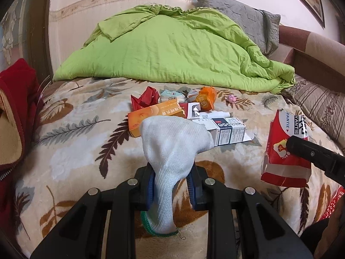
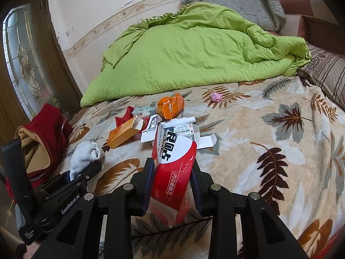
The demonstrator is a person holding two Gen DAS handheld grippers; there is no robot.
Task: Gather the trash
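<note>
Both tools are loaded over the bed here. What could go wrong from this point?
1. The white knitted sock in the left tool is clothing, so it might get binned as trash.
2. The red and white torn cardboard box is pinched by the right tool at its open, crumpled end, so it could slip or crush.
3. The small pink crumpled paper ball lies apart from the pile and could be missed.

Lime-green quilt [image 1: 172, 51], leaf-patterned blanket [image 1: 82, 142]

My left gripper [image 1: 171, 185] and right gripper [image 2: 172, 185] look the same: chunky matte black frames, round silver bolts on top, blue ribbed finger pads [image 1: 151, 188]. White "GenRobot.AI" lettering on the left one's side.
</note>
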